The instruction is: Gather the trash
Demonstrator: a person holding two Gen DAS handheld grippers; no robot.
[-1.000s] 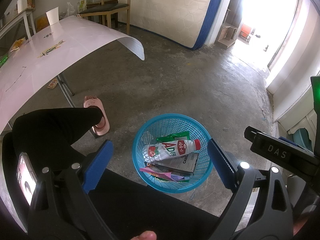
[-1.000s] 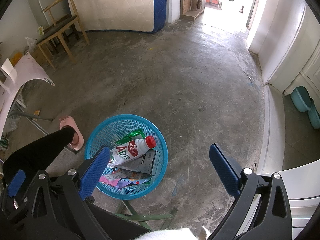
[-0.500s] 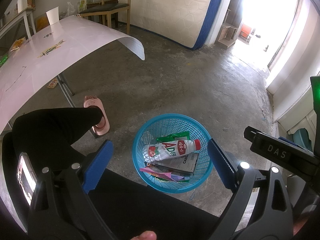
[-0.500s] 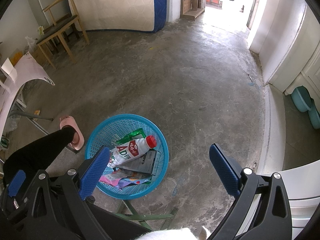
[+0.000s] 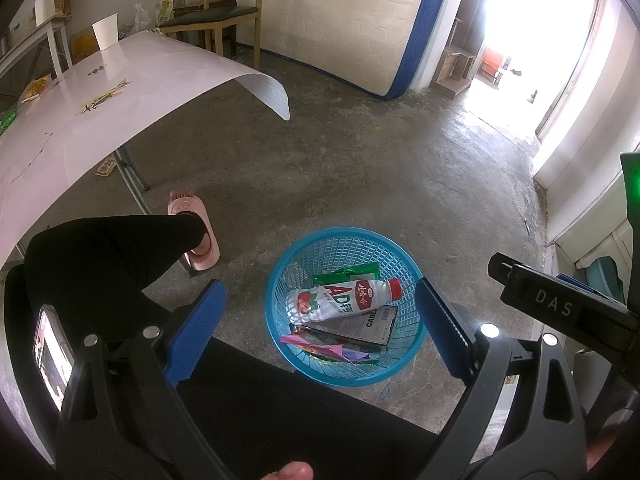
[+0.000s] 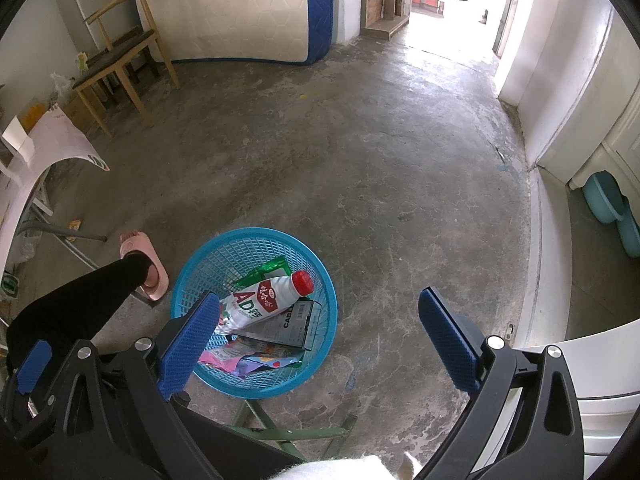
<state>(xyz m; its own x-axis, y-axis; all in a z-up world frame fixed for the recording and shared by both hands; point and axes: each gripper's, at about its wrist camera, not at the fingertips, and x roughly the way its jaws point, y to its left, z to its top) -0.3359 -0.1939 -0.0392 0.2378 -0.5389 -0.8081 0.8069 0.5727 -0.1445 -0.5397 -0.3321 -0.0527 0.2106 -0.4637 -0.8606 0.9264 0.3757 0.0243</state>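
- Left wrist view: bare concrete floor (image 5: 360,168), a mattress (image 5: 344,20) against the wall. The left gripper (image 5: 320,328) is spread wide above the blue basket (image 5: 348,376), beside a pink-slippered foot (image 5: 192,232).
- Right wrist view: the right gripper (image 6: 320,336) is spread, empty. The bottle (image 6: 260,300) lies in the basket, red cap toward the far right.

My left gripper (image 5: 320,320): black plastic frame w/ silver screw heads, blue textured pads (image 5: 196,332) on both fingers, phone (image 5: 52,356) w/ lit screen mounted far left. Right gripper (image 6: 320,340): same black frame, silver screws, blue cross-hatched pads (image 6: 448,340), small blue tab near left. From the left cam its body reads "DAS" in white, green light above. Operator: black trouser leg (image 5: 112,256), pink slipper (image 5: 196,228), bare fingertip at bottom edge.
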